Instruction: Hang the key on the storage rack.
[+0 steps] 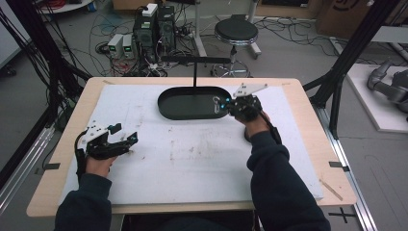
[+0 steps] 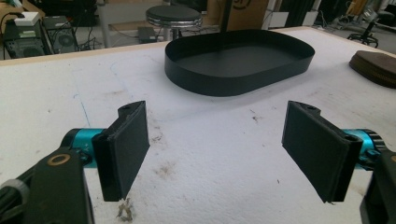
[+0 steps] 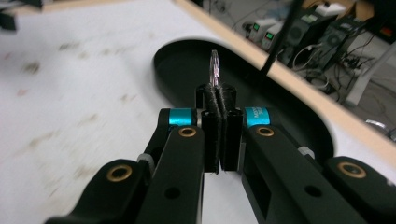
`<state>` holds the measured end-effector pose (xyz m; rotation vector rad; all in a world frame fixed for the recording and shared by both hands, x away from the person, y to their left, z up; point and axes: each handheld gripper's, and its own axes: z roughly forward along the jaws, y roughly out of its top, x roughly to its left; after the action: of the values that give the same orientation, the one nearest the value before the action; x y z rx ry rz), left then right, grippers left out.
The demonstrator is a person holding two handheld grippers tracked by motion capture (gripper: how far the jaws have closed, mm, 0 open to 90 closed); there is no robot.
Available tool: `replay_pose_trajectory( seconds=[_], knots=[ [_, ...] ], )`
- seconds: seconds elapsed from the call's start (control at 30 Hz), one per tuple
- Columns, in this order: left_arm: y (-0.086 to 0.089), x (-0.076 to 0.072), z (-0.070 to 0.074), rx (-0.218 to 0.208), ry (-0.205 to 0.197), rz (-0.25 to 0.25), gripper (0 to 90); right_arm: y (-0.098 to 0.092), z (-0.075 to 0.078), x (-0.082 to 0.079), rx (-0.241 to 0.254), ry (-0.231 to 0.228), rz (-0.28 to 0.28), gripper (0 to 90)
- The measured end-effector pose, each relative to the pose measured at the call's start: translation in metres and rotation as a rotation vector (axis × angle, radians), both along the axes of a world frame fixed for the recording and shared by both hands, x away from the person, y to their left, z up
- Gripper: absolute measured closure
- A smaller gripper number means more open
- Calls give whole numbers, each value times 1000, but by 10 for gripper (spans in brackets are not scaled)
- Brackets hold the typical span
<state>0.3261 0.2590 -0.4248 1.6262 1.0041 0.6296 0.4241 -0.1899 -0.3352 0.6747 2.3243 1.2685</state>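
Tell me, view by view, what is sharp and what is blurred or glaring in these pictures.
High view: even light, sharp throughout, faint glare on the stool seat. Left gripper view: open jaws and black tray crisp, soft shadows on the white mat. Right gripper view: the near right gripper is sharp, pinching a thin clear piece seen edge-on; the mat and background are smeared.

No legible text or labels; small print on a teal collar too blurred.
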Motion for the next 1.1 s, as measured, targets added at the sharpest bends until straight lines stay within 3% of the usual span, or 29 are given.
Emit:
replay_pose_trajectory(
  seconds=[0.03, 0.07, 0.1, 0.2, 0.3, 0.43, 0.77, 0.9, 1.1],
  knots=[
    [0, 0, 0, 0, 0, -1, 229, 0, 0, 0, 0, 0, 0, 900],
    [1, 0, 0, 0, 0, -1, 229, -1, 8, 15, 8, -13, -9, 900],
    [1, 0, 0, 0, 0, -1, 229, -1, 8, 15, 8, -13, -9, 900],
    [1, 0, 0, 0, 1, -1, 229, -1, 18, 47, 7, -22, -39, 900],
    [0, 1, 0, -1, 4, -3, 229, 0, 22, 68, -21, -13, -72, 900],
    [1, 1, -1, -4, 4, -2, 229, -1, 24, 89, -2, -2, -113, 900],
    [2, 2, -2, -8, 4, 0, 229, -18, 23, 120, 61, 32, -209, 900],
    [3, 3, -2, -9, 6, 3, 229, -16, 14, 126, 57, 64, -220, 900],
    [4, 3, -2, -4, 9, 3, 229, -12, 10, 131, 78, 54, -286, 897]
  ],
)
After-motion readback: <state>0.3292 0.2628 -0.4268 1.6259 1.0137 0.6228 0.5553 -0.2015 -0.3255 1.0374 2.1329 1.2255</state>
